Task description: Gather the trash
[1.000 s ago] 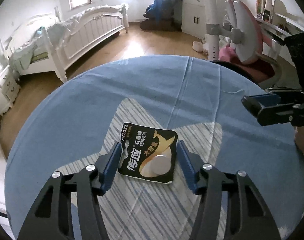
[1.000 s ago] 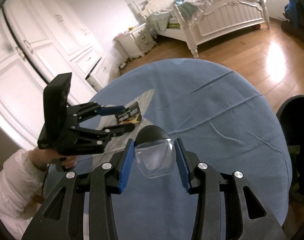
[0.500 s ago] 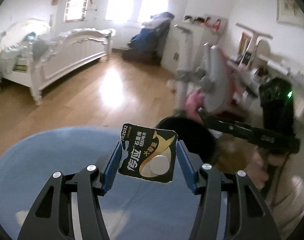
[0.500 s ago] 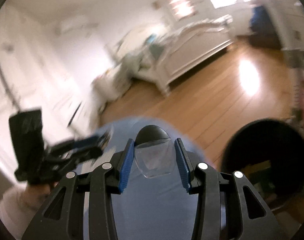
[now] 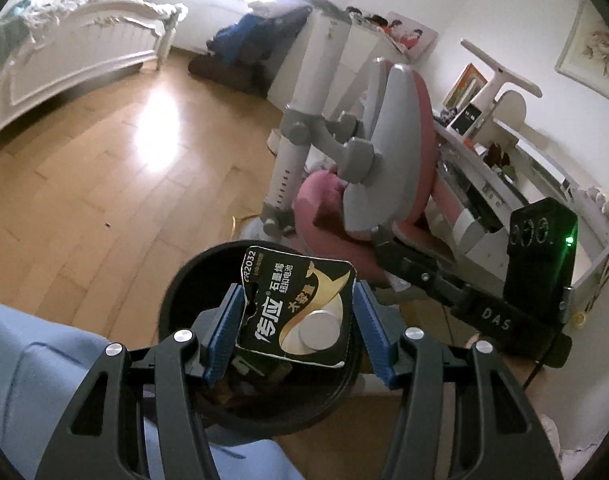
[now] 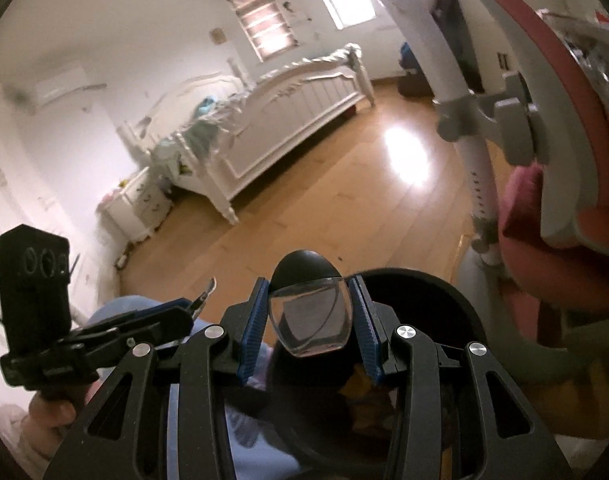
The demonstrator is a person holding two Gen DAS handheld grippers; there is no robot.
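Wooden floorboards [image 5: 104, 152] fill the far part of both views, with a white bed [image 5: 64, 52] against the far left and a pink and grey desk chair [image 5: 384, 168] on the right. Near the cameras, a round black trash bin [image 5: 184, 280] stands on the floor just beside the blue tablecloth [image 5: 36, 360], whose edge takes up the near left corner. The left gripper [image 5: 296, 320] is closed on a black and gold battery card [image 5: 300, 304], marked CR2032, with a silver coin cell on its face; the card is pinched by its side edges between the blue pads [image 5: 224, 328] and hangs above the mouth of the bin. The right gripper [image 6: 310, 320] is clamped on a clear plastic shell [image 6: 310, 316] with a black domed top, also held over the bin [image 6: 444, 292]. From the right wrist, the left gripper shows at near left, its card seen edge-on. Some scraps lie inside the bin, too dim to identify.
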